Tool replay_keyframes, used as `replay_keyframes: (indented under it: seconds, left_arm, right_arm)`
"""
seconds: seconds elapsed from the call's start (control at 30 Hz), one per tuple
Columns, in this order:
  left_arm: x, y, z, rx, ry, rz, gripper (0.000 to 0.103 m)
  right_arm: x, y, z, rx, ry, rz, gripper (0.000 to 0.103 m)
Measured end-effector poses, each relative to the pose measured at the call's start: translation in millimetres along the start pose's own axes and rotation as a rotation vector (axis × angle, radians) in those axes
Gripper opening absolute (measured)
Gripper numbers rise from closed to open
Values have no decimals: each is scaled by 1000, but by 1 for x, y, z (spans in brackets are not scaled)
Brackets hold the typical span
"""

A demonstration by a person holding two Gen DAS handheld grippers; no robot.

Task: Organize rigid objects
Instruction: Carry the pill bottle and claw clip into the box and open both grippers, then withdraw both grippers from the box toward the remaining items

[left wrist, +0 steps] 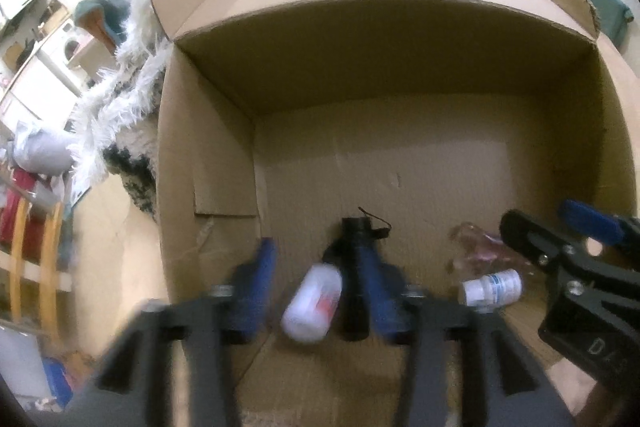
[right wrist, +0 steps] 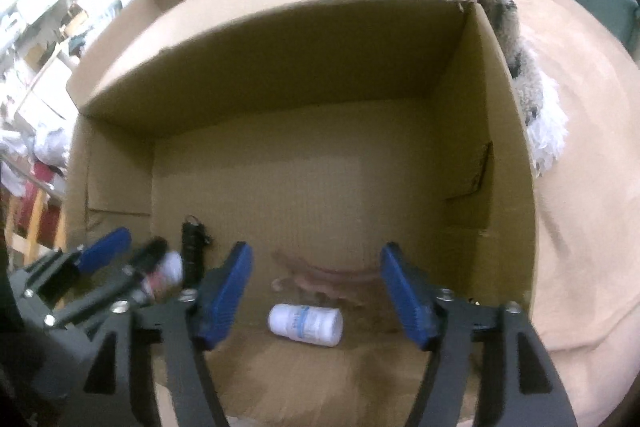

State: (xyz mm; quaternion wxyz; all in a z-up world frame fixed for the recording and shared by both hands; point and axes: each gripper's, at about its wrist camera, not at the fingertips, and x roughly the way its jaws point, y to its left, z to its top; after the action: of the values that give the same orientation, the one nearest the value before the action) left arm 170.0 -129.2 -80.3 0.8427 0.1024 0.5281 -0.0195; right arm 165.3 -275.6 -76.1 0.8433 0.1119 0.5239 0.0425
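We hold 2 grippers over an open cardboard box (right wrist: 304, 83).

Our left gripper (left wrist: 316, 291) has its jaws apart, a blurred white bottle (left wrist: 312, 303) loose between its blue pads, touching neither. Our right gripper (right wrist: 316, 297) is spread wide above a second white bottle (right wrist: 306, 323) lying on its side on the box floor, unheld. A black bottle (left wrist: 356, 287) lies beside the first, and a clear plastic piece (right wrist: 320, 277) just behind the second.

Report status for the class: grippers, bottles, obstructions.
Left gripper open, white bottle between its fingers. Right gripper open above labelled bottle. Both inside cardboard box. Nothing blocking.
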Motion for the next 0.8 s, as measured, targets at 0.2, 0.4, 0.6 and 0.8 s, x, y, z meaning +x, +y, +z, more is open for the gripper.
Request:
replay_keyframes:
  seconds: [0.2, 0.4, 0.6, 0.8]
  left_arm:
    - [-15, -5, -3, 29, -42, 56, 68]
    - [-25, 2, -4, 12, -57, 55, 68]
    - [-33, 10, -5, 3, -55, 27, 68]
    - [-44, 17, -11, -7, -55, -6, 68]
  right_arm:
    - [-16, 0, 3, -3, -59, 49, 95]
    - [-18, 5, 5, -18, -76, 51, 103]
    - [-24, -11, 7, 68, -95, 69, 103]
    - [-33, -20, 4, 120, -109, 92, 103]
